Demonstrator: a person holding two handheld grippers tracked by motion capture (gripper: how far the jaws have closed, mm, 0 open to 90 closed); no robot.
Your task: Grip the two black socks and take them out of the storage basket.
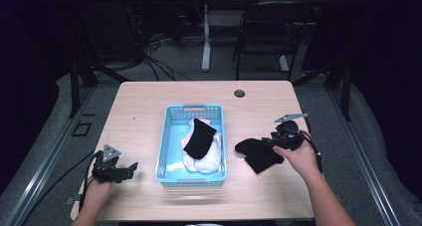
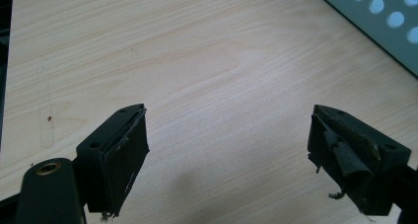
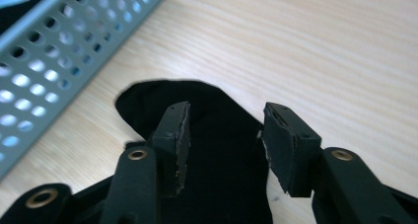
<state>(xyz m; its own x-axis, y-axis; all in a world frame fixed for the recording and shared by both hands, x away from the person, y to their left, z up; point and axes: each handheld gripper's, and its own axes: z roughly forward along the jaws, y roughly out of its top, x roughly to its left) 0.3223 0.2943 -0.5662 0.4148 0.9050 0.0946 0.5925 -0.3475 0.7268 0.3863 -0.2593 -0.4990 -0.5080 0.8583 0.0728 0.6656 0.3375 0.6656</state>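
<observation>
A black sock point(image 1: 259, 155) lies flat on the wooden table just right of the blue perforated basket point(image 1: 194, 108). My right gripper point(image 1: 271, 142) hovers over that sock's right part. In the right gripper view its jaws point(image 3: 224, 145) stand open above the dark sock point(image 3: 143, 98), pads not pressing on it, with the basket wall point(image 3: 49, 61) at upper left. Inside the basket another black sock point(image 1: 200, 138) rests on white socks point(image 1: 209, 159). My left gripper point(image 1: 130, 169) sits low at the table's front left, open point(image 2: 226, 160) over bare wood, with nothing between its fingers.
A round cable hole point(image 1: 240, 93) marks the table's far side. A dark chair point(image 1: 273, 27) and desk legs stand beyond the table. The basket's corner point(image 2: 389, 21) shows at upper right in the left gripper view. Bare wood lies between the left gripper and the basket.
</observation>
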